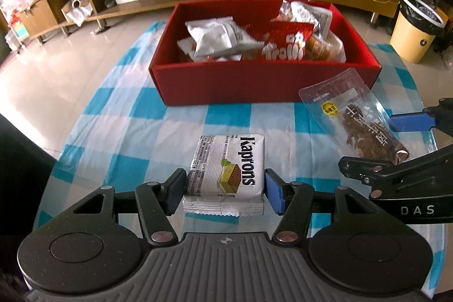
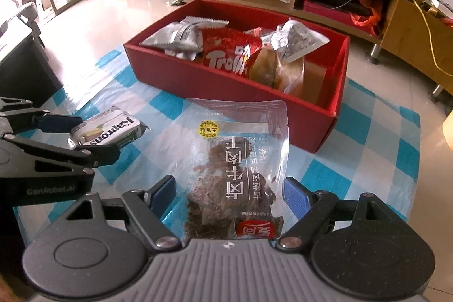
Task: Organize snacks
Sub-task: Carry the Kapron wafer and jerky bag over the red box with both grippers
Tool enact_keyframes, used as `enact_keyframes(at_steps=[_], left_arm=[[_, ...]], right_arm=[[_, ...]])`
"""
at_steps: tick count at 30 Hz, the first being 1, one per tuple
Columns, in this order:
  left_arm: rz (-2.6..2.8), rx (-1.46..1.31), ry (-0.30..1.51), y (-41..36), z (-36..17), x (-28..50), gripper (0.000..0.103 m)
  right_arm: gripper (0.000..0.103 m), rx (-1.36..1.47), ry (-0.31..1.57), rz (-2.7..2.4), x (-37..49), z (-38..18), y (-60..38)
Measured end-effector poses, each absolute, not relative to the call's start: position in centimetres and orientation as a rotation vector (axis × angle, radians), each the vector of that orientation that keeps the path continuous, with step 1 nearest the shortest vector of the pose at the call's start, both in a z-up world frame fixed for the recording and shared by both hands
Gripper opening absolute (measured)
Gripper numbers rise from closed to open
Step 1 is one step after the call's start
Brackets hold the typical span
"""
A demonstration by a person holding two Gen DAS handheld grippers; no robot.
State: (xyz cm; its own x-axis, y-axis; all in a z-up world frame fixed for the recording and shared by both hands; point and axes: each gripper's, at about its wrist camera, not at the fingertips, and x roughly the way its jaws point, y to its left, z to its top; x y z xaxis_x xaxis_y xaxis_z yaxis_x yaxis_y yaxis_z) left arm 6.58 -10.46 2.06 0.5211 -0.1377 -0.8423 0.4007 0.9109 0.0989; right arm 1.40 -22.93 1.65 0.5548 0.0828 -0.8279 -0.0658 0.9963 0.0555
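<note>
- The left claw (image 1: 225, 190), low centre of its own view, is clenched on the Kaprons wafer pack (image 1: 228, 169) — one blue pad on each long side, both touching the wrapper.
- The pack looks lifted off the checked surface (image 1: 147, 115) in the right wrist view, though I cannot be sure. It is likely light and fairly stiff, with crisp wafers inside that a hard squeeze could crack; the side grip near the sealed end suits it.
- The right claw (image 2: 229, 196) stands released, its pads apart on either side of the clear jerky pouch (image 2: 240, 160), which lies flat on the surface at lower centre, not touching either pad.
- That pouch is probably light, floppy and slick — best pinched across the filled lower part, not the empty clear top.
- Beyond both, in the upper middle of each view, the red box (image 1: 254, 84) already holds several snack bags, among them a red Trolli bag (image 2: 232, 55).
</note>
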Motion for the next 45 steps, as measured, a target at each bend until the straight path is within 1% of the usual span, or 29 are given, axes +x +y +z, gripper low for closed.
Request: enact_keyframes(at_steps=[33, 34, 35, 36, 37, 40, 42, 43, 44, 45], left_arm=[[-0.313, 0.194, 0.836, -12.2, 6.9, 10.9, 0.065], [-0.313, 0.185, 0.838, -12.3, 6.9, 11.2, 0.060], [-0.318, 0.181, 0.837, -12.3, 7.0, 11.3, 0.047], [-0.324, 0.181, 0.842, -12.5, 7.0, 11.6, 0.046], [-0.333, 0.174, 0.850, -12.5, 7.0, 11.9, 0.049], [-0.364, 0.114, 0.923, -11.8, 6.2, 12.7, 0.051], [-0.374, 0.137, 0.940, -11.1, 5.4, 12.3, 0.060], [-0.351, 0.160, 0.948, -10.7, 4.8, 12.0, 0.075], [-0.334, 0.158, 0.977, -10.2, 4.0, 11.9, 0.087], [-0.327, 0.132, 1.014, -9.8, 3.3, 11.8, 0.087]], right_arm=[[0.082, 0.125, 0.805, 0.000, 4.4, 6.8, -26.5], [0.082, 0.129, 0.801, -0.003, 4.6, 6.9, -26.6], [0.082, 0.132, 0.798, -0.004, 4.8, 7.0, -26.7], [0.082, 0.135, 0.792, -0.006, 5.0, 7.1, -26.8], [0.082, 0.137, 0.788, -0.008, 5.1, 7.2, -26.8], [0.082, 0.145, 0.783, -0.015, 5.5, 7.3, -26.9], [0.082, 0.154, 0.786, -0.004, 5.6, 7.3, -27.0], [0.082, 0.147, 0.787, -0.002, 5.6, 7.2, -26.9], [0.082, 0.143, 0.790, -0.002, 5.6, 7.2, -26.9], [0.082, 0.147, 0.794, 0.001, 5.5, 7.1, -27.0]])
